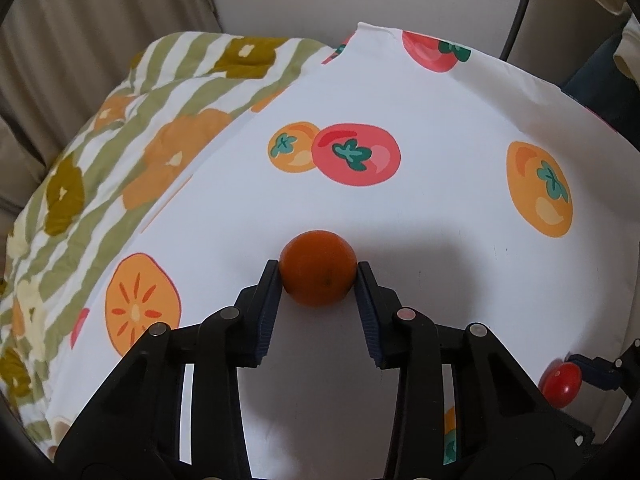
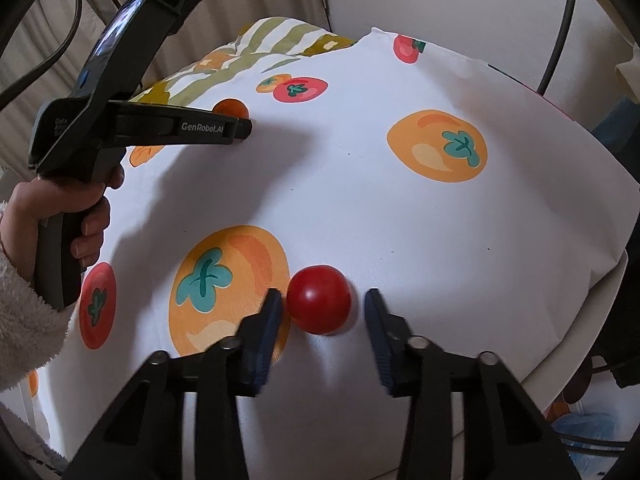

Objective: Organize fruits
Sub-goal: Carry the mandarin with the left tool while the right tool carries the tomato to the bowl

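Orange fruit [image 1: 318,267] on the printed cloth [image 1: 420,200], clamped at my left gripper [image 1: 317,274]. Red tomato [image 2: 319,299] sits left of centre between my right gripper's [image 2: 322,304] narrowed jaws: left pad touching, right pad apart.

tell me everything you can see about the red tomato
The red tomato is small, round, smooth and glossy, with a bright highlight on its skin and no stem showing. It sits on the white fruit-print cloth, beside a printed orange fruit. It lies between the fingers of the right tool: the left finger touches its side, while a thin gap shows at the other finger. In the left wrist view it appears at the lower right edge.
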Motion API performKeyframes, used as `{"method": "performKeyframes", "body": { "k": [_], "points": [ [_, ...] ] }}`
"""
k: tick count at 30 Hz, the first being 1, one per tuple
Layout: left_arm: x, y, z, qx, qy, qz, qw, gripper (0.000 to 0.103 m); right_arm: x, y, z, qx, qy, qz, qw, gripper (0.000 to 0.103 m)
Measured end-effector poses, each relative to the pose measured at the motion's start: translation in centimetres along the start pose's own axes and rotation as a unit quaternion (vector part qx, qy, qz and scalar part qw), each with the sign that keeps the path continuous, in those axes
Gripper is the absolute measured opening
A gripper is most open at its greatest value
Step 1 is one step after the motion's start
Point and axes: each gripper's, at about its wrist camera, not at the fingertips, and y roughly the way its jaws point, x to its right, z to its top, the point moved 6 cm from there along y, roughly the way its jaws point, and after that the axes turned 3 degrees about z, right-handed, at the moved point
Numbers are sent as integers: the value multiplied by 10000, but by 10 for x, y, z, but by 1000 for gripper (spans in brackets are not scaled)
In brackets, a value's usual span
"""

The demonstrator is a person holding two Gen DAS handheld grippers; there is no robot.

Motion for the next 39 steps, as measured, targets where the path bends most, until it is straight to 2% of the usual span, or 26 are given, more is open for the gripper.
{"method": "performKeyframes", "body": {
  "k": [2, 13, 23, 27, 33, 39],
  "points": [
    [-1, -2, -3, -19, -14, 5, 10000, 41, -1, 0, 0, 0, -20, 23, 10000, 30],
    [-21, -26, -16, 1, -365, 194, 9991, 41, 1, -3, 6, -1, -33, 186, 9998, 29],
    [-53, -76, -32, 95, -920, 560, 9941, 41, -11, -23, 34, 261, -471, 303, 9981, 29],
    [-68, -102, -42, 197, -1217, 734, 9897, 41, -20, -36, 47, 375, -757, 385, 9957, 29],
    [-92, -146, -63, 364, -1764, 1028, 9783, 41, -41, -57, 65, 567, -1253, 602, 9887, 29],
    [-115, -183, -102, 431, -2419, 1390, 9593, 41, -74, -70, 80, 660, -1840, 954, 9761, 29]
  ]
}}
